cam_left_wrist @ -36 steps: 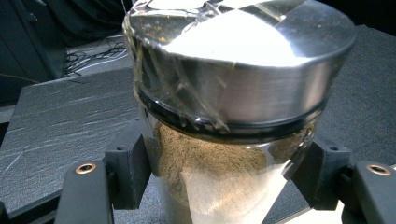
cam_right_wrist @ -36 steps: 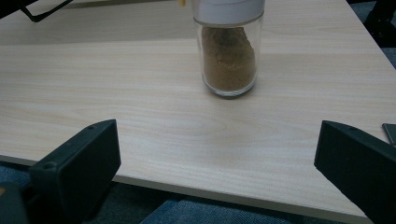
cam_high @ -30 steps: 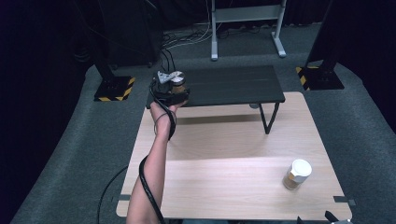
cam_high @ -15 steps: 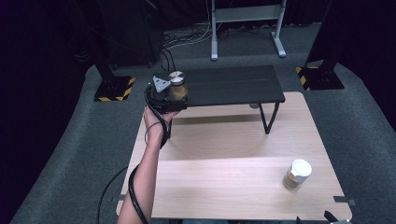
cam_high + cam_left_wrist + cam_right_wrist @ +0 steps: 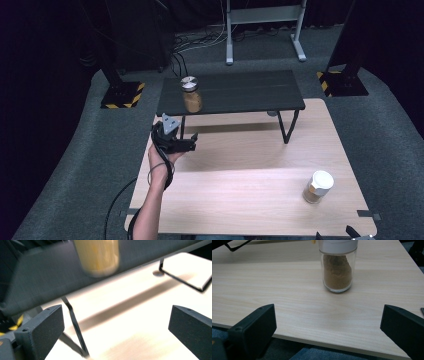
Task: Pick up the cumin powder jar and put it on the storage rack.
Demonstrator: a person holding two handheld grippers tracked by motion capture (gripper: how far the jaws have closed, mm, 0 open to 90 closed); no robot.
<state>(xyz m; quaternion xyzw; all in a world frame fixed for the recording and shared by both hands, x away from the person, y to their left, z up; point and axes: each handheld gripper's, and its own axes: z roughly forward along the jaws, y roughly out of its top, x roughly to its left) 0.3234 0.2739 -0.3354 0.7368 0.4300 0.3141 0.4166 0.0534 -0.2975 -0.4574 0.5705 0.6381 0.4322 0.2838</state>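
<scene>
Jaws wide on both grippers; left gripper (image 5: 187, 142) (empty) near shelf jar (image 5: 191, 95); right facing white-lidded jar (image 5: 338, 265).

Pale wood-grain surface (image 5: 240, 190), rectangular with rounded corners, set on grey carpeted floor (image 5: 390, 130). Across its far edge, a low black shelf (image 5: 240, 92) on thin black wire legs, throwing a shadow band onto the wood beneath; on the shelf's left end, an upright glass jar with a silver lid (image 5: 191, 94) and tan contents, blurred in the left gripper view. Near the front right corner of the surface, a second upright glass jar with a white lid (image 5: 317, 186), partly filled with brown powder, well apart from the shelf.
</scene>
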